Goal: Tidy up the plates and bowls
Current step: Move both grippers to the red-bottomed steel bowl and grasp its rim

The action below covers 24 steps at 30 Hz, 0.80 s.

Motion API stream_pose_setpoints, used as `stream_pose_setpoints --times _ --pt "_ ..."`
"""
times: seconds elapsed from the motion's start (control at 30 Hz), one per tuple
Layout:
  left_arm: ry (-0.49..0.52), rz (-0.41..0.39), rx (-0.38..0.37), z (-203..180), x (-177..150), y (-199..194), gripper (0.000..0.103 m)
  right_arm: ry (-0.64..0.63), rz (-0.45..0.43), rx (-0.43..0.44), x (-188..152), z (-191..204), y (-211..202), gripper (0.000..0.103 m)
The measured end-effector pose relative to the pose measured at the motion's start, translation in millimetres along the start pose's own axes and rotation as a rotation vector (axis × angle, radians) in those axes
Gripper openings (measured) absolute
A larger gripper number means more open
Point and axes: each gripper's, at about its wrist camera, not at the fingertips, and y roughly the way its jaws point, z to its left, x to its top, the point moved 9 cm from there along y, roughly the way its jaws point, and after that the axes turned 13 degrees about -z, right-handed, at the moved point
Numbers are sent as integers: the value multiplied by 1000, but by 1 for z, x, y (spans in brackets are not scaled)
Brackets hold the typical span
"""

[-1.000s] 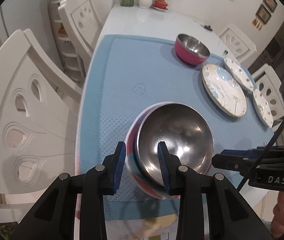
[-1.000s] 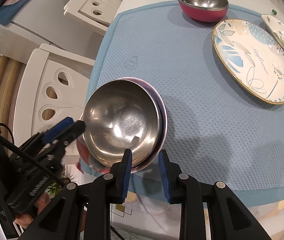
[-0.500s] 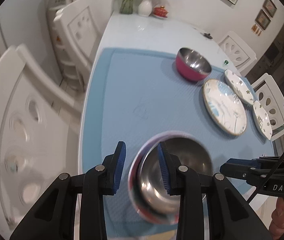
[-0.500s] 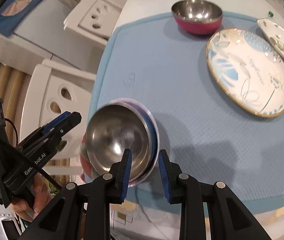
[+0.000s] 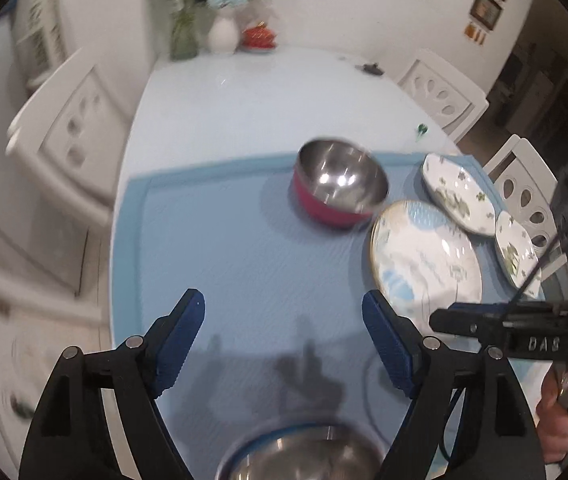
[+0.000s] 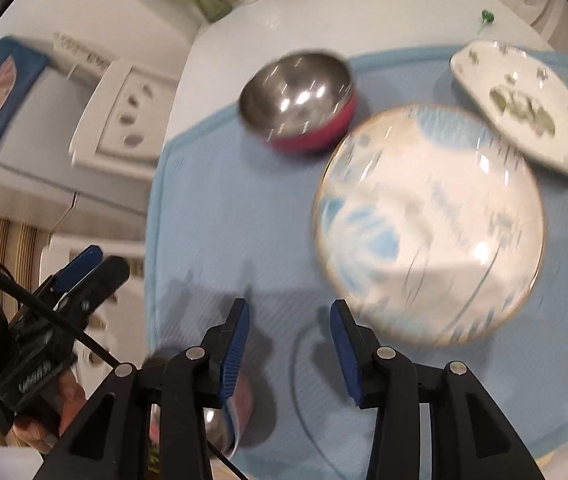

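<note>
My left gripper (image 5: 284,332) is open wide and empty above the blue mat (image 5: 243,264). The stacked steel bowls (image 5: 304,456) sit on the mat at the near edge, just below it. A red bowl with a steel inside (image 5: 340,184) stands at the far side of the mat. A large round blue-patterned plate (image 5: 424,264) lies to its right, with two white leaf-patterned plates (image 5: 460,196) beyond. My right gripper (image 6: 290,340) is open and empty, above the mat left of the round plate (image 6: 432,220). The red bowl (image 6: 300,100) is ahead of it.
White chairs (image 5: 63,132) stand along the table's left side and far right (image 5: 444,96). Vases and flowers (image 5: 219,32) stand at the far end of the white table. The left gripper shows at the left in the right wrist view (image 6: 79,272).
My left gripper has opened and let go of the stacked bowls, which now sit on the mat near its front edge. Both grippers have pulled up and swung toward the far bowl and plates; the right has opened a little.
</note>
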Motion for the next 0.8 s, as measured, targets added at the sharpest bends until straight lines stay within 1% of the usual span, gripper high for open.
stream_pose_setpoints --times 0.03,0.1,0.23,0.37,0.43,0.5,0.53,0.57,0.6,0.8 --pt "12 0 -14 -4 9 11 80 3 -15 -11 10 -5 2 42" --pt "0 17 -25 -7 19 29 80 21 -51 -30 36 -18 5 47" --pt "-70 42 -74 -8 39 71 78 52 -109 -46 80 -30 16 47" --pt "-130 76 -108 -9 44 106 76 41 -145 -81 112 -39 33 47" --pt "-160 105 -121 -10 41 124 71 34 -143 -87 122 -44 47 47" --pt "-174 130 -121 -10 37 138 61 33 -137 -84 129 -49 62 47" --pt "-174 140 -120 -10 34 143 58 35 -136 -75 131 -50 68 47" --pt "-176 149 -120 -10 32 148 51 34 -132 -64 133 -50 74 47" --pt "-180 162 -123 -11 29 153 47 26 -125 -58 134 -50 81 47" --pt "-209 198 -127 -10 18 169 42 9 -96 -42 136 -51 108 47"
